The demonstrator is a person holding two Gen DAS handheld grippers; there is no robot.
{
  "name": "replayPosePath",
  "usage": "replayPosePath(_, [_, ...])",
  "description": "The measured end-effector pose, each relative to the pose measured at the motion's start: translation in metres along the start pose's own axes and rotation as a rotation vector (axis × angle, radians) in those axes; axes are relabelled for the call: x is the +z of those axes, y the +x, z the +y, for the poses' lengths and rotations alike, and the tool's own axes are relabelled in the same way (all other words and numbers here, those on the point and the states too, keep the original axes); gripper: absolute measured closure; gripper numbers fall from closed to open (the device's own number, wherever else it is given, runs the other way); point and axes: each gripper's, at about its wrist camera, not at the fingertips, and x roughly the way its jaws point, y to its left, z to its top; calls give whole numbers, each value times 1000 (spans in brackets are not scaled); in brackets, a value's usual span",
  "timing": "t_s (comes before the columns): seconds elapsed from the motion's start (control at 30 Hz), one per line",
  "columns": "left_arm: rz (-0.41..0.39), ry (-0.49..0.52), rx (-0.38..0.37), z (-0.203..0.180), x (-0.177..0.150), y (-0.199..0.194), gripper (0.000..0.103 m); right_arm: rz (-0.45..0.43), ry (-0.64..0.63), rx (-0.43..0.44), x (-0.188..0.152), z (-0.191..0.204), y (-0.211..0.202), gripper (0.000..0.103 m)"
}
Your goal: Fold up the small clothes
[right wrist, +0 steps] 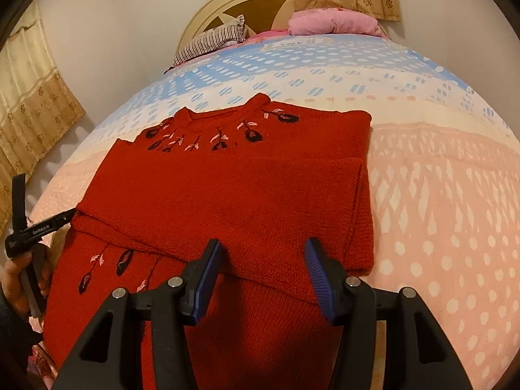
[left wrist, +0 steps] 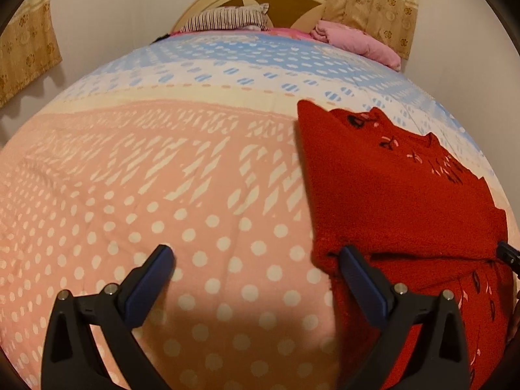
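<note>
A red knit sweater with embroidered dark flowers lies flat on the bed, both sleeves folded in across its chest. It also shows in the left wrist view at the right. My left gripper is open and empty, hovering over the bedspread with its right finger above the sweater's left edge. My right gripper is open and empty, just above the sweater's lower middle. The left gripper's body, held by a hand, shows at the left edge of the right wrist view.
The bed is covered by a pink, cream and blue patterned bedspread. A striped pillow and a pink pillow lie by the round headboard. Curtains hang on the walls.
</note>
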Motion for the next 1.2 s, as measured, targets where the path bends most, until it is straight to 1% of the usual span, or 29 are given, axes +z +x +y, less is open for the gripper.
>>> replayPosePath(0.07, [-14,10,-2,-2,-4,-8,0,-23,-6,-14,-2,4,-6,49])
replayPosePath(0.2, [-41,33,-23,-4,-13,-23,0,-53,17,-6,-6,5,-18,48])
replayPosePath(0.33, [-62,55,-55,-9,-19,-40,0,-45,-1,-16,-11,14,-29,48])
replayPosePath(0.43, [-70,65,-78,-13,-23,-50,0,-44,-20,-3,-17,23,-37,48])
replayPosePath(0.6, [-59,80,-107,-19,-32,-62,0,-21,-19,12,-30,32,-46,48])
replayPosePath(0.73, [-65,99,-127,-23,-42,-75,0,-7,-8,23,-43,35,-52,48])
replayPosePath(1.0, [-53,136,-168,-27,-65,-98,0,1,-5,27,-64,38,-64,48])
replayPosePath(1.2, [-43,143,-198,-24,-81,-113,0,1,-1,37,-76,41,-74,48])
